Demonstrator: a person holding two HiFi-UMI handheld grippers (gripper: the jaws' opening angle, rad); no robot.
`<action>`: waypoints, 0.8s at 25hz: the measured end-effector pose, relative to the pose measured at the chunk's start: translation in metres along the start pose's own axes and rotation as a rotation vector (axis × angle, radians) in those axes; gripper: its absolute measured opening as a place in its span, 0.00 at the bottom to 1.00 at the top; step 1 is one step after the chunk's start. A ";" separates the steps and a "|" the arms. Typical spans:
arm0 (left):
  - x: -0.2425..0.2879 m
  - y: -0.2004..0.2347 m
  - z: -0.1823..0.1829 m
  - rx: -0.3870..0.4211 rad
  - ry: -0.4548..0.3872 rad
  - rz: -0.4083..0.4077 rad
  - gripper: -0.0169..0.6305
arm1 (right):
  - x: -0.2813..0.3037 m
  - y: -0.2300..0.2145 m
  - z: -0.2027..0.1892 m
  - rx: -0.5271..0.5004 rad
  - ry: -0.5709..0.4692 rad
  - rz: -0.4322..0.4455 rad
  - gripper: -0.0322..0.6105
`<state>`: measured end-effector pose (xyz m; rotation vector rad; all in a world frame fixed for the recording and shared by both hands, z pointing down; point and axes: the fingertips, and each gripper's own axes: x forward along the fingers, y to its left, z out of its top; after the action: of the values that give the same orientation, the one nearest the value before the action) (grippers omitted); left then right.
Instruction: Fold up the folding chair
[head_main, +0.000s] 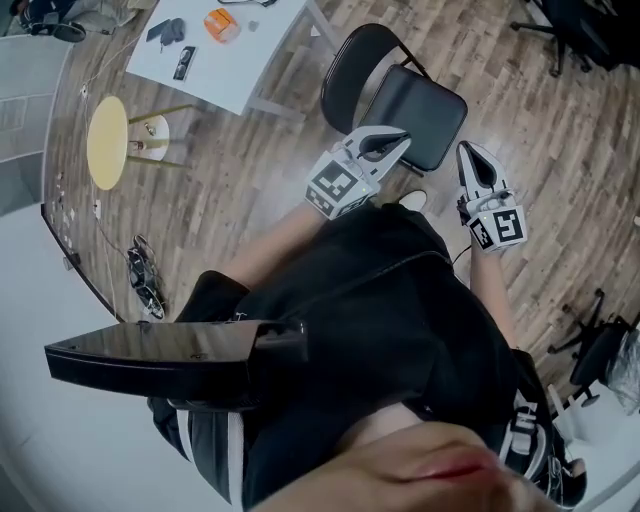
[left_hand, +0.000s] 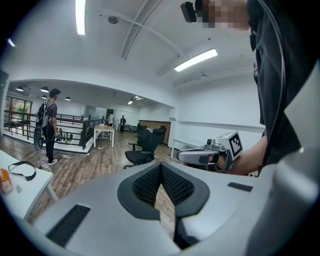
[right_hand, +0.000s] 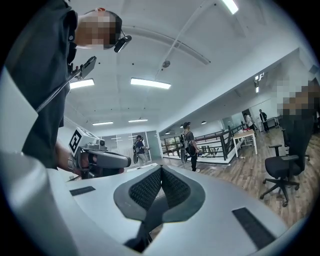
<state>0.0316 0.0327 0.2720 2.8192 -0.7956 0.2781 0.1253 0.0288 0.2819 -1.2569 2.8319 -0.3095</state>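
Note:
The black folding chair (head_main: 412, 112) stands unfolded on the wooden floor at the upper middle of the head view, its round backrest (head_main: 352, 72) on the far left side. My left gripper (head_main: 401, 141) hovers over the seat's near edge, shut and empty. My right gripper (head_main: 467, 151) is just right of the seat, also shut with nothing in it. In the left gripper view the meshed pads (left_hand: 172, 184) meet, and the right gripper (left_hand: 186, 157) shows beyond. The right gripper view shows its own closed pads (right_hand: 172, 187) and the left gripper (right_hand: 127, 161). Neither gripper view shows the chair.
A white table (head_main: 240, 70) with small items stands left of the chair, with a yellow round stool (head_main: 108, 142) further left. Cables (head_main: 143, 275) lie on the floor. Black office chairs (left_hand: 142, 147) (right_hand: 281, 167) and standing people (left_hand: 47, 125) (right_hand: 189, 145) are farther off.

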 end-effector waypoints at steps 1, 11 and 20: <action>0.001 0.000 0.000 0.004 0.004 -0.001 0.02 | 0.000 -0.001 0.000 0.000 0.001 -0.001 0.06; -0.010 0.063 -0.010 0.022 0.015 -0.102 0.02 | 0.067 0.010 -0.008 -0.004 0.045 -0.075 0.06; -0.020 0.147 -0.024 0.018 0.040 -0.226 0.02 | 0.136 0.007 -0.033 0.048 0.088 -0.234 0.06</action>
<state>-0.0664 -0.0742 0.3111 2.8758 -0.4621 0.3057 0.0252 -0.0617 0.3202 -1.6056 2.7287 -0.4472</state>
